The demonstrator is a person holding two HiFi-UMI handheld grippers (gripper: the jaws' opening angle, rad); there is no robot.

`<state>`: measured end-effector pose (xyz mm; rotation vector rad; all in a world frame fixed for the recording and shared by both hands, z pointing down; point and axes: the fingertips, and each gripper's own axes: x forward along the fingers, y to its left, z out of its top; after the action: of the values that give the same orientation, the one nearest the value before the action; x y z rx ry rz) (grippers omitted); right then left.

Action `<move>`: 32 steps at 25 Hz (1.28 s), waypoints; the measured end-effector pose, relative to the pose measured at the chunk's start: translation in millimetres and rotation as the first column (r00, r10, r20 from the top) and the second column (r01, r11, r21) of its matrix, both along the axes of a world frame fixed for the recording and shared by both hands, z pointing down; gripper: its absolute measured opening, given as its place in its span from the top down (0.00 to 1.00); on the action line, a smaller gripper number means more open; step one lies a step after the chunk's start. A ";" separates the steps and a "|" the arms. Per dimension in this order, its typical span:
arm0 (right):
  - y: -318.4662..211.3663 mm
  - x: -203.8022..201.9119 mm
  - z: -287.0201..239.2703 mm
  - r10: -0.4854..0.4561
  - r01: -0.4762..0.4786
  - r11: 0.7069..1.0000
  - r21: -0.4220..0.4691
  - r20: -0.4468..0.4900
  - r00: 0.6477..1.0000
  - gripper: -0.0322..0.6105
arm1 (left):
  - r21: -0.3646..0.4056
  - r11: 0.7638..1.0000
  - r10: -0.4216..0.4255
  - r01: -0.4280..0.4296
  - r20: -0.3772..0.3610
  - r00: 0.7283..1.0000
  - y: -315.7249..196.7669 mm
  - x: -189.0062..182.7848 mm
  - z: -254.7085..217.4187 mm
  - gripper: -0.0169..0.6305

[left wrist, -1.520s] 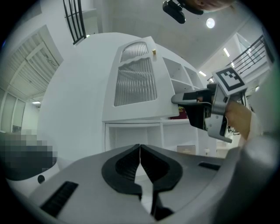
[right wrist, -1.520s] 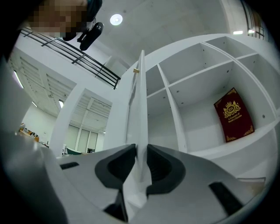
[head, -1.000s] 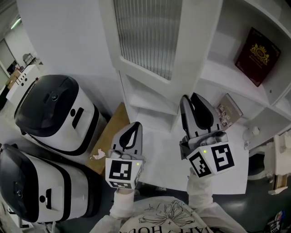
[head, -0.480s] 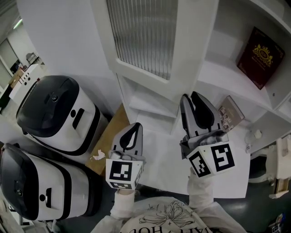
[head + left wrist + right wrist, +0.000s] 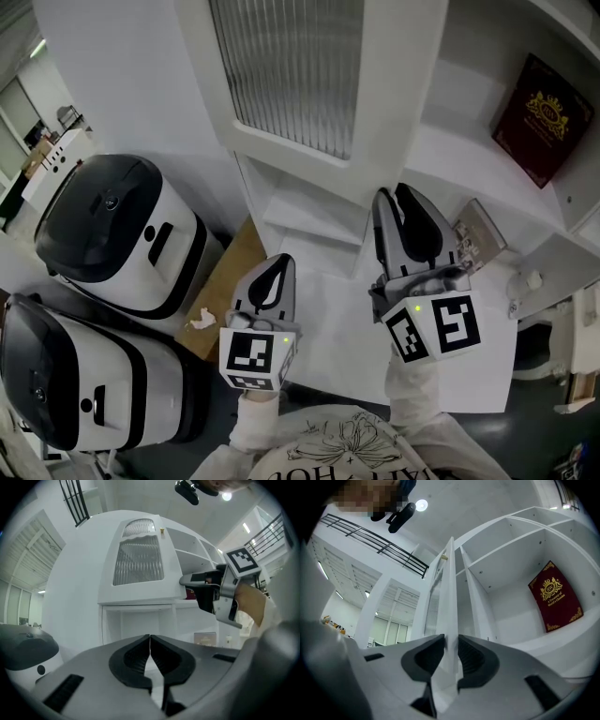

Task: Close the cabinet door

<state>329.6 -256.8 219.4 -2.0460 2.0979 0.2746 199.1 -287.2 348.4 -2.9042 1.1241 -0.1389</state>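
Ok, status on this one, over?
Left gripper shut, empty. Right gripper shut on cabinet door edge. Door open. Red book sits deep on shelf, not blocking.

The cabinet door (image 5: 309, 84) runs off the head view's top edge; the right gripper (image 5: 394, 193) hides its lower corner. The left edge cuts off the lower white appliance (image 5: 84, 375). Gold print on the red book (image 5: 542, 108) is too small to read.

head view: steeply down, cabinet door (image 5: 291, 75) 12 o'clock | left gripper view: its front | right gripper view: its edge, seemingly close
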 end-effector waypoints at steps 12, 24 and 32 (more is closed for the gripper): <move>-12.3 16.1 0.6 0.001 -0.001 1.000 0.005 0.008 1.000 0.81 | -0.001 1.000 -0.015 0.015 0.008 1.000 -10.4 10.3 1.5 0.97; -25.6 30.4 0.9 0.009 -0.009 1.000 -0.004 0.007 1.000 0.81 | 0.005 1.000 0.007 -0.007 0.013 1.000 -17.6 29.5 -1.1 0.97; -33.1 39.2 0.8 0.025 -0.024 1.000 -0.011 0.007 1.000 0.81 | 0.013 1.000 0.018 -0.018 0.011 1.000 -20.5 39.5 -5.9 0.97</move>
<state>368.8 -290.0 220.2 -2.0769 2.0758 0.2596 238.5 -307.7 342.5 -2.8975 1.0931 -0.1466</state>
